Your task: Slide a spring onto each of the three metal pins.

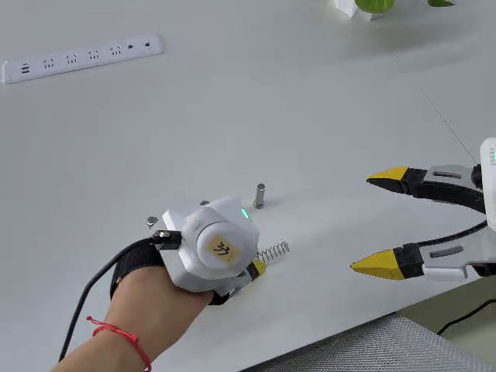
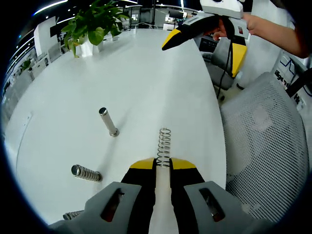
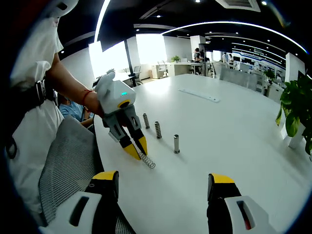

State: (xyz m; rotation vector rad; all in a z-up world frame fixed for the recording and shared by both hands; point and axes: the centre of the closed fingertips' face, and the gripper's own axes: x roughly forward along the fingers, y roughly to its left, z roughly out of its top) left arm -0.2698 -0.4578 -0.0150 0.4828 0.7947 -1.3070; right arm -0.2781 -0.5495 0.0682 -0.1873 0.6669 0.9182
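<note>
Left gripper view: the left gripper (image 2: pixel 163 163) pinches one end of a spring (image 2: pixel 164 141) lying on the table (image 2: pixel 146 73), right of a bare upright pin (image 2: pixel 108 122). A second pin (image 2: pixel 86 172) seems already sprung. The right gripper (image 3: pixel 163 178) hangs wide open.

Head view looks down at the table (image 1: pixel 294 108) — gripper views face each other across it, sharing the bare pin (image 3: pixel 176 144).

Bright, even overhead light washes the white bench (image 1: pixel 232 101) — shadows are soft and short, like the one beside the bare pin (image 1: pixel 260 195). In both gripper views fisheye distortion bends the edges; ceiling strips (image 3: pixel 219 23) glare and windows (image 3: pixel 148 48) blow out — nearby detail stays sharp
</note>
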